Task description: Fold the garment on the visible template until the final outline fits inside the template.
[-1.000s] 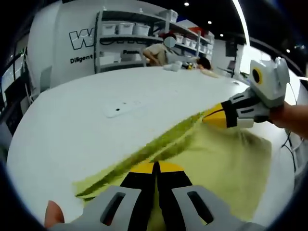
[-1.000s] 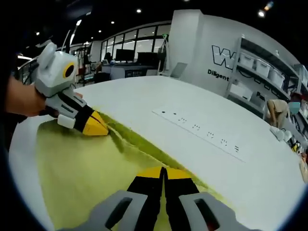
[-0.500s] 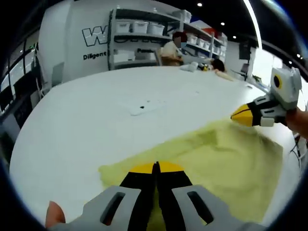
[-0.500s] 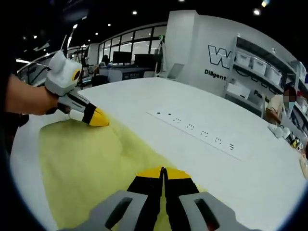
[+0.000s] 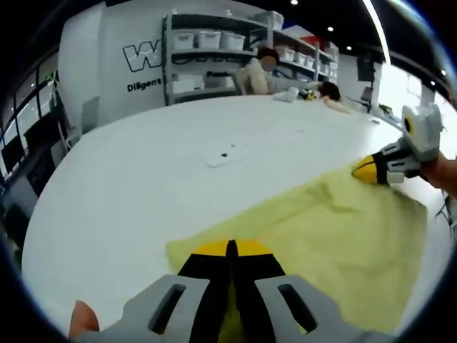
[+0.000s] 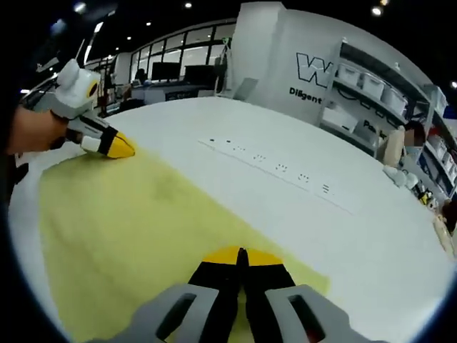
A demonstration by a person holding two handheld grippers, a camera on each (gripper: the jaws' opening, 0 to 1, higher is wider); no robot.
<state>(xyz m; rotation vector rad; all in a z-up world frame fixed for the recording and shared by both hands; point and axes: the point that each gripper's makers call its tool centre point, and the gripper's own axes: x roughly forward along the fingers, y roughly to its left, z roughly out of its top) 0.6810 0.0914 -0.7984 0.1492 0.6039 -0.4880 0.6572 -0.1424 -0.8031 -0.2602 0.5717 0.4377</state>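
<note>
A: Left gripper (image 5: 230,250) is pinching one corner of the pale yellow cloth garment (image 5: 335,236), jaws together on the fabric; right gripper (image 6: 240,256) is clamping the opposite corner.

B: Step?

A: Looks like spreading it flat near the edge of the white round table (image 5: 143,179). Next probably calls for lowering both corners evenly. Template outline: can't tell.

B: Room?

A: Shelving with white bins (image 5: 207,50), a person bending there.

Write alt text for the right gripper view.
The right gripper, shut, pinches the near edge of a yellow garment spread on a white table. The left gripper holds its far edge, and a flush socket strip runs beside it.
</note>
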